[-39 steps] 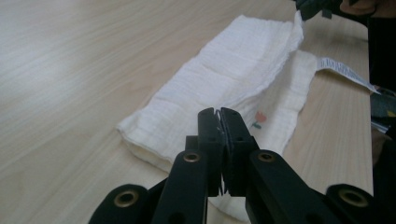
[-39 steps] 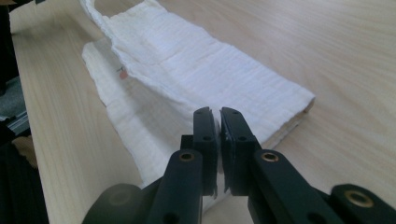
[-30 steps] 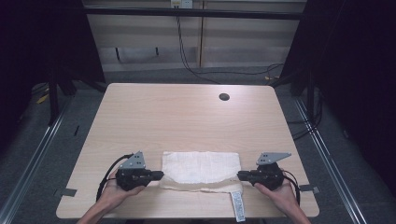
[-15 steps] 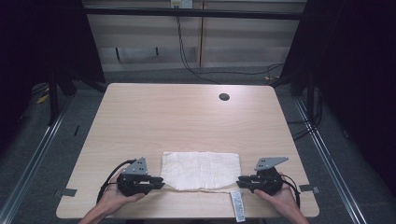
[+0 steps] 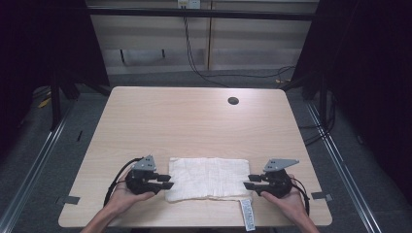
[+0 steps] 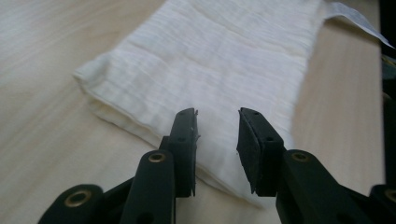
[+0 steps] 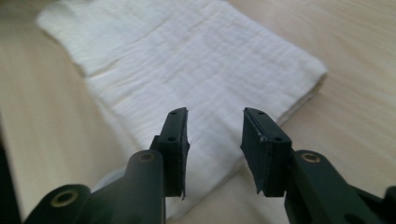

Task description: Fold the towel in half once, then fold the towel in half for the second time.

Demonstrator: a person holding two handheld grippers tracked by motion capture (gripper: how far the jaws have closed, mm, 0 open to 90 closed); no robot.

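Left hand-held gripper (image 5: 168, 181), right hand-held gripper (image 5: 247, 181): jaws parted, holding nothing (folded white cloth (image 5: 207, 178) between them).

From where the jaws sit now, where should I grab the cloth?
Take the cloth by its two short ends, left gripper from the left, right gripper from the right. It lies flat and folded, so slide one jaw under the layered edge at each near corner.
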